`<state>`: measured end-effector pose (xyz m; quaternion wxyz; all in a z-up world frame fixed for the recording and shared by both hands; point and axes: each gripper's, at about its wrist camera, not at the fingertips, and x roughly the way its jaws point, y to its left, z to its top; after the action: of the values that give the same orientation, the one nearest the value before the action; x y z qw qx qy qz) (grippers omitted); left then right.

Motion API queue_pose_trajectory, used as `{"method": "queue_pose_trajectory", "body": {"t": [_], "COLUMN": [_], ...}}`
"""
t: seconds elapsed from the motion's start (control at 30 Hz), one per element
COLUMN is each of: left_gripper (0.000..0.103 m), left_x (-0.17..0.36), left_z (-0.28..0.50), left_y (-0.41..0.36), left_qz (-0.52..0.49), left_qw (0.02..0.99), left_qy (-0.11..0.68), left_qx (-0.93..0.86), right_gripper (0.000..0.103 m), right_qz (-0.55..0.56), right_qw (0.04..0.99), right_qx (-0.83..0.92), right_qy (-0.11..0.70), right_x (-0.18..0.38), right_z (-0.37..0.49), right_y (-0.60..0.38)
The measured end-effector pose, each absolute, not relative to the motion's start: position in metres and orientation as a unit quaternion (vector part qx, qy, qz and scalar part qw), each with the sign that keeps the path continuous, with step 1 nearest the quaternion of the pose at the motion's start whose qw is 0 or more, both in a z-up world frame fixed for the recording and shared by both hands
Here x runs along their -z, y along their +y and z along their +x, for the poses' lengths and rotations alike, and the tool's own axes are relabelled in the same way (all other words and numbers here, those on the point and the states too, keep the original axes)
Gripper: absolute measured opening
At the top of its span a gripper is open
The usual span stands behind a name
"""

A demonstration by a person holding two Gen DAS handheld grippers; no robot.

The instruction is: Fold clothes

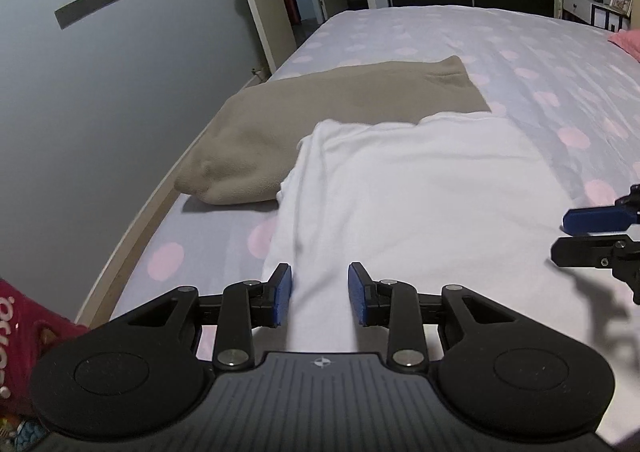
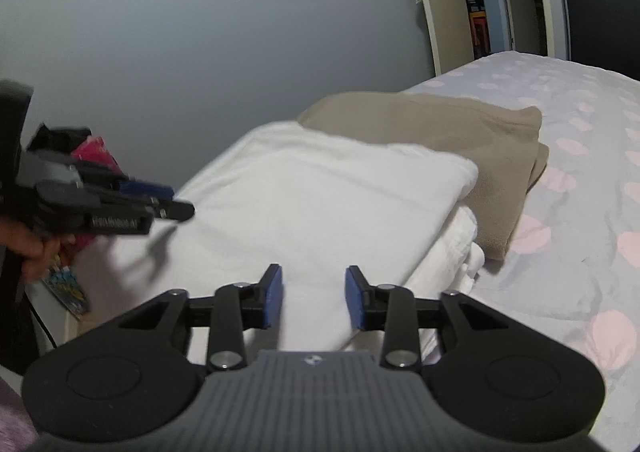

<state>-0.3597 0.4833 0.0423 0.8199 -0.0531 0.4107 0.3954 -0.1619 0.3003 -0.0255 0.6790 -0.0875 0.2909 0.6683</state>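
Observation:
A folded white cloth (image 1: 420,192) lies on the bed, overlapping a folded tan fleece (image 1: 320,112) behind it. In the right wrist view the white cloth (image 2: 312,192) is a thick stack with the tan fleece (image 2: 480,140) beyond it. My left gripper (image 1: 320,292) hovers open over the cloth's near left part, with only flat cloth showing in the gap between its blue pads. It also appears from the side as the left gripper (image 2: 168,200), casting a shadow on the cloth. My right gripper (image 2: 314,294) is open above the near edge of the stack, nothing pinched. At the picture's right edge, the right gripper (image 1: 580,236) stands apart from the cloth.
The bed sheet (image 1: 540,64) is pale lilac with pink dots and stretches far to the right. A grey wall (image 1: 100,92) runs close along the bed's wooden edge (image 1: 132,236). A red garment (image 1: 20,332) lies at the near left. A hand (image 2: 36,248) holds the left gripper.

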Motion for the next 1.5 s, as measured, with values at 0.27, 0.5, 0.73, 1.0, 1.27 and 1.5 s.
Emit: {"method": "queue_pose_trajectory", "body": {"t": [0.27,0.5,0.73,1.0,1.27,1.5], "left_gripper": [0.064,0.075,0.075,0.075,0.075,0.075], "left_x": [-0.087,-0.095,-0.078,-0.047,-0.045,-0.044], "left_z": [-0.344,-0.333,-0.327,-0.335,-0.335,-0.332], "left_y": [0.422,0.377,0.34,0.325,0.325,0.323], "left_qz": [-0.058,-0.054,-0.058,-0.11,-0.116,-0.116], "left_qw": [0.836,0.827,0.818,0.797,0.792,0.792], "left_qy": [0.35,0.31,0.308,0.317,0.314,0.318], "left_qx": [-0.418,-0.465,-0.482,-0.502,-0.51,-0.508], "right_gripper": [0.076,0.09,0.091,0.092,0.093,0.093], "right_qz": [-0.075,-0.08,-0.093,-0.112,-0.11,-0.106], "right_qw": [0.702,0.728,0.735,0.729,0.723,0.724], "right_qx": [-0.669,-0.651,-0.64,-0.64,-0.644,-0.642], "right_qy": [0.231,0.199,0.204,0.214,0.225,0.231], "right_x": [-0.017,-0.037,-0.031,-0.011,-0.002,-0.001], "right_z": [-0.17,-0.169,-0.169,-0.175,-0.177,-0.175], "right_y": [0.253,0.211,0.192,0.188,0.186,0.186]}}
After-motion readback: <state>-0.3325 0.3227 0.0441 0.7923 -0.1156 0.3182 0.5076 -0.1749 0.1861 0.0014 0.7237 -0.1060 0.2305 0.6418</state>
